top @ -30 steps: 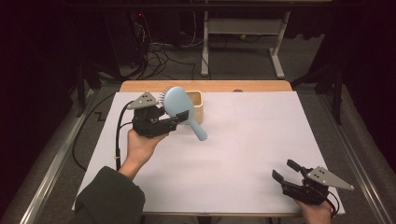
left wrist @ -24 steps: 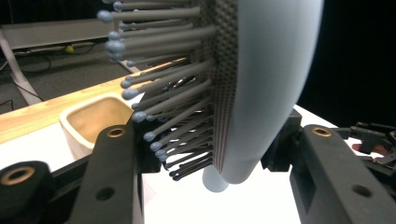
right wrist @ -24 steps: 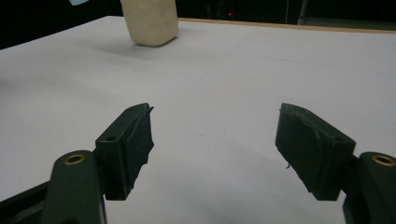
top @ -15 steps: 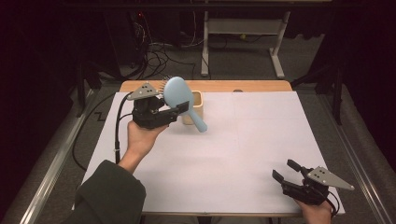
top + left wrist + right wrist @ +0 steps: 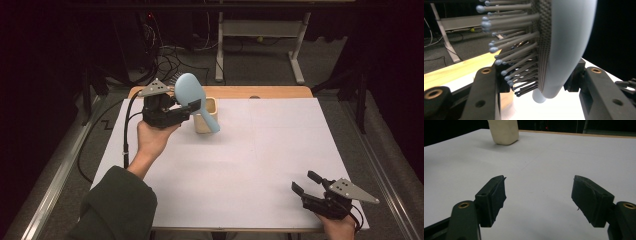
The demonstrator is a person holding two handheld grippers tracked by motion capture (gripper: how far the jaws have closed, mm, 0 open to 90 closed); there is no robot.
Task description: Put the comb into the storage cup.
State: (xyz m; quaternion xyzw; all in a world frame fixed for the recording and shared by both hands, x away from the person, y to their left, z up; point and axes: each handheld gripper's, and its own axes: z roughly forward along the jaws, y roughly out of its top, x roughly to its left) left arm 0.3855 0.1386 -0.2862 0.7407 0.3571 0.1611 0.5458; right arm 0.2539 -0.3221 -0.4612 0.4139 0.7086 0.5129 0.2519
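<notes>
Pale blue hairbrush [image 5: 191, 95] clamped in left jaws beside cream cup [image 5: 206, 116], right jaws apart

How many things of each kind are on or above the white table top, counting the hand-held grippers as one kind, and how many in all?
Hairbrushes, light blue: 1
Cream-coloured cups: 1
Black hand-held grippers: 2, the left gripper and the right gripper
Total: 4
</notes>
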